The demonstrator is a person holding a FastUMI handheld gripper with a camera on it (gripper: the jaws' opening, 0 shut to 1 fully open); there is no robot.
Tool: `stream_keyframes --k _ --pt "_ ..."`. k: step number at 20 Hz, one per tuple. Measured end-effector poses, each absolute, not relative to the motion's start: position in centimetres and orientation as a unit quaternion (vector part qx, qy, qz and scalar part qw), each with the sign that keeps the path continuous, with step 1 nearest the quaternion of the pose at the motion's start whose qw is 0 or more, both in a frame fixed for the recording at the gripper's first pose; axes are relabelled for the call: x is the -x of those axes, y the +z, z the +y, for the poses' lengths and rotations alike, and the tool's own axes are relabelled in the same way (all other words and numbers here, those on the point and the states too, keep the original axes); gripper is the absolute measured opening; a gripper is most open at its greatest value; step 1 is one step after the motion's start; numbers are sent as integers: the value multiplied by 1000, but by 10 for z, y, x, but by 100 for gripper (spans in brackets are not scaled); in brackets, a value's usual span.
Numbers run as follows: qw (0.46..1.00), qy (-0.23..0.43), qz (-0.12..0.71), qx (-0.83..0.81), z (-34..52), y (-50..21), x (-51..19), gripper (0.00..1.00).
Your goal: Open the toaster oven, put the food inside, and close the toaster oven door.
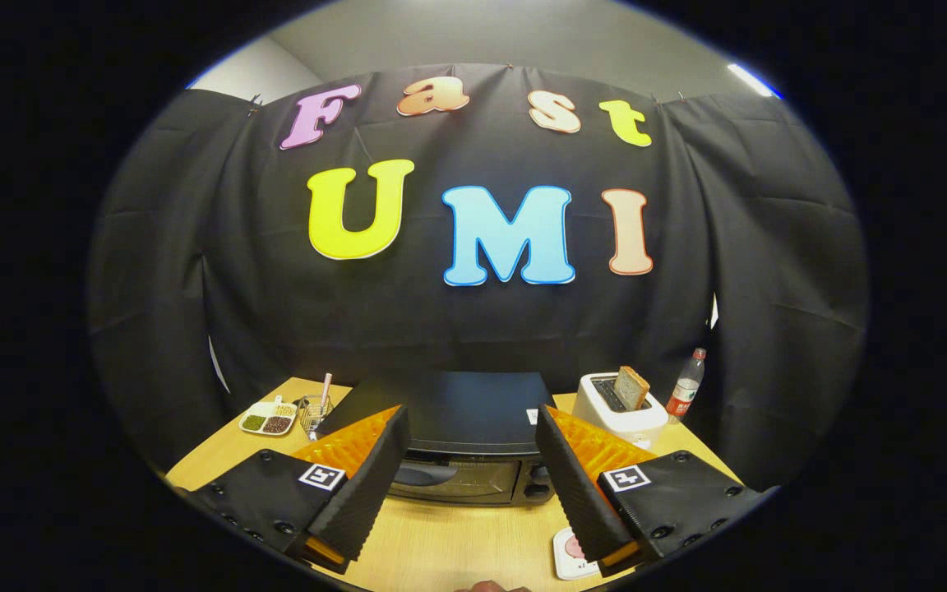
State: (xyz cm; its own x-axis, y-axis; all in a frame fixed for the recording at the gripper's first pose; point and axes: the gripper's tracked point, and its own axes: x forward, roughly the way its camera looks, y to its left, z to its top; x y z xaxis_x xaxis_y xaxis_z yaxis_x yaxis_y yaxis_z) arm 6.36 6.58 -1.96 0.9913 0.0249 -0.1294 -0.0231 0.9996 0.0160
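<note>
The toaster oven (464,444) is seen on the wooden bench (457,543), framed between the two fingers of the gripper (472,436), which are spread wide and held clear above the bench with nothing pinched between them. The oven's glass door (457,477) is shut and its handle untouched, so the opening step is judged not yet begun. A small white plate with something pink on it (570,553), taken to be the food, lies on the bench just below the right finger, well short of the oven. Every stage is therefore judged outstanding: the door is to be opened, the food loaded, and the door closed. Beyond the fingers, a white toaster (620,407) holding a slice of bread (630,387) and a bottle (686,384) are seen to the oven's right, a divided dish (269,418) and a glass (314,410) to its left.
</note>
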Motion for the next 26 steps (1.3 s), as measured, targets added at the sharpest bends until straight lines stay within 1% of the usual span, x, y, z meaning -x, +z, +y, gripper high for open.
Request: stream_keyframes --k 5,10,17,19,20,22,26 --pt "997 11 77 -1 87 -34 -95 98" --pt "992 7 126 -5 101 -75 -126 98" --pt "978 27 204 39 134 -143 -153 98" --pt "980 22 195 27 139 -138 -160 99" --pt "981 18 190 24 140 -136 -161 98" --pt "979 9 203 21 137 -143 -157 98" --pt "977 12 212 -8 140 -148 -160 99"
